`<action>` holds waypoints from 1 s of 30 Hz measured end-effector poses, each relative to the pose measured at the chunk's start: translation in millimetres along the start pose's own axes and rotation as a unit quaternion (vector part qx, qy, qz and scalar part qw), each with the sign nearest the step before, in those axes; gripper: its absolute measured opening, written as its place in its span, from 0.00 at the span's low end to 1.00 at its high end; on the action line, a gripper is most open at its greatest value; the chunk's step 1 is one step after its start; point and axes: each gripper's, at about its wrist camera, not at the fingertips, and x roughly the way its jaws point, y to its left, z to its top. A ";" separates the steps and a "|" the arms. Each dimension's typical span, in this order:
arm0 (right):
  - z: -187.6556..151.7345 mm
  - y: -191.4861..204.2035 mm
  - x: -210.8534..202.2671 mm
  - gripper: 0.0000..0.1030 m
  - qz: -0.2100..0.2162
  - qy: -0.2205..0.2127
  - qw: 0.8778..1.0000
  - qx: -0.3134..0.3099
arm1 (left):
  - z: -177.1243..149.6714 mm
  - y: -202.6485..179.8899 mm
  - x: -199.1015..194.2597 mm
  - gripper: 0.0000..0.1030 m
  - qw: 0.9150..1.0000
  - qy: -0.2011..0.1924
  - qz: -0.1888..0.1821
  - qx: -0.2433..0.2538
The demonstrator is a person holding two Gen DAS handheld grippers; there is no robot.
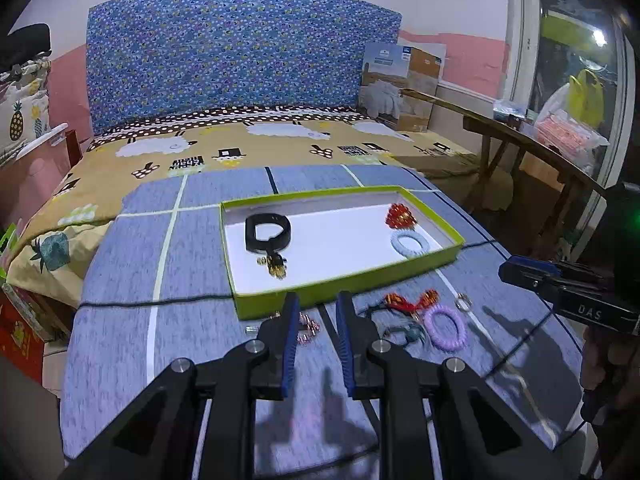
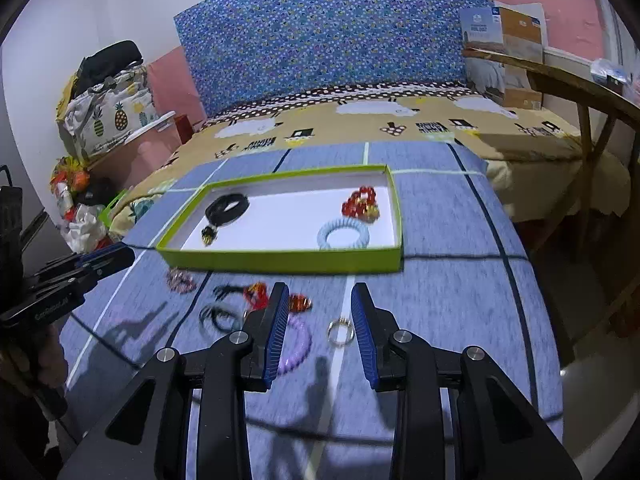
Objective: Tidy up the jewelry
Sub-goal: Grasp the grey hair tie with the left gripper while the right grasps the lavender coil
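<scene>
A green-rimmed white tray (image 1: 436, 256) (image 2: 280, 261) holds a black band with a gold charm (image 1: 267, 232) (image 2: 226, 207), a red bead cluster (image 1: 400, 214) (image 2: 360, 201) and a pale blue coil ring (image 1: 410, 243) (image 2: 343, 233). On the blue cloth in front lie a pink beaded piece (image 1: 308, 326) (image 2: 181, 280), red pieces (image 1: 412, 301) (image 2: 258, 294), a dark cord (image 1: 404, 332) (image 2: 218, 318), a purple coil ring (image 1: 445, 328) (image 2: 298, 346) and a small silver ring (image 1: 463, 302) (image 2: 340, 331). My left gripper (image 1: 318, 312) is open and empty beside the pink piece. My right gripper (image 2: 320, 304) is open and empty above the silver ring.
The cloth-covered table (image 1: 180, 320) drops off at left, right and front. A bed with a patterned sheet (image 1: 280, 144) lies behind. A wooden frame (image 1: 520, 136) (image 2: 580, 92) stands at the right. Bags and boxes (image 2: 100, 112) pile at the left.
</scene>
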 end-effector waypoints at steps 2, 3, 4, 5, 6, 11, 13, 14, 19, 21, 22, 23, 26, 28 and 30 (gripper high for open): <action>-7.0 2.1 -4.1 0.32 0.001 0.001 1.000 0.003 | -7.0 -1.8 -4.6 0.19 1.000 0.003 -0.004 -0.002; -9.7 2.9 -5.5 0.32 0.002 0.002 1.000 0.004 | -11.0 -2.9 -6.6 0.19 1.000 0.005 -0.006 -0.003; -13.6 4.9 -7.1 0.32 0.002 0.004 1.000 0.004 | -14.3 -3.6 -8.3 0.19 1.000 0.006 -0.008 -0.004; -16.8 5.8 -8.2 0.32 0.003 0.006 1.000 0.004 | -17.9 -4.2 -9.6 0.19 1.000 0.009 -0.010 -0.006; -20.0 6.7 -9.2 0.32 0.002 0.007 1.000 0.005 | -21.1 -5.6 -10.7 0.19 1.000 0.012 -0.012 -0.007; -33.9 10.0 -10.3 0.32 0.006 0.020 1.000 0.009 | -34.1 -12.8 -11.3 0.19 0.999 0.027 -0.022 -0.008; -36.7 10.9 -9.9 0.32 0.007 0.023 1.000 0.010 | -36.8 -16.2 -10.3 0.19 0.999 0.031 -0.026 -0.006; -37.4 11.3 -9.4 0.32 0.008 0.025 1.000 0.011 | -38.0 -17.6 -10.0 0.19 0.999 0.033 -0.027 -0.005; -38.3 13.2 -4.2 0.32 0.009 0.030 0.999 0.011 | -37.3 -23.6 -3.5 0.19 0.999 0.039 -0.031 0.001; -38.4 13.7 0.9 0.32 0.009 0.036 0.999 0.011 | -35.5 -26.0 1.4 0.19 0.999 0.043 -0.032 0.004; -38.5 13.8 3.2 0.32 0.010 0.038 0.999 0.012 | -34.4 -27.5 4.5 0.19 0.998 0.045 -0.033 0.007; -38.2 13.6 6.4 0.32 0.010 0.042 0.999 0.013 | -33.3 -29.1 7.7 0.19 0.998 0.049 -0.033 0.011; -38.1 15.0 15.9 0.32 0.009 0.052 0.999 0.012 | -30.2 -34.8 19.1 0.19 0.997 0.059 -0.033 0.023; -37.4 15.2 21.5 0.32 0.008 0.057 0.998 0.012 | -27.6 -38.4 27.3 0.19 0.997 0.064 -0.036 0.029; -36.9 15.2 26.7 0.31 0.006 0.062 0.998 0.012 | -26.0 -40.7 35.9 0.19 0.996 0.072 -0.035 0.031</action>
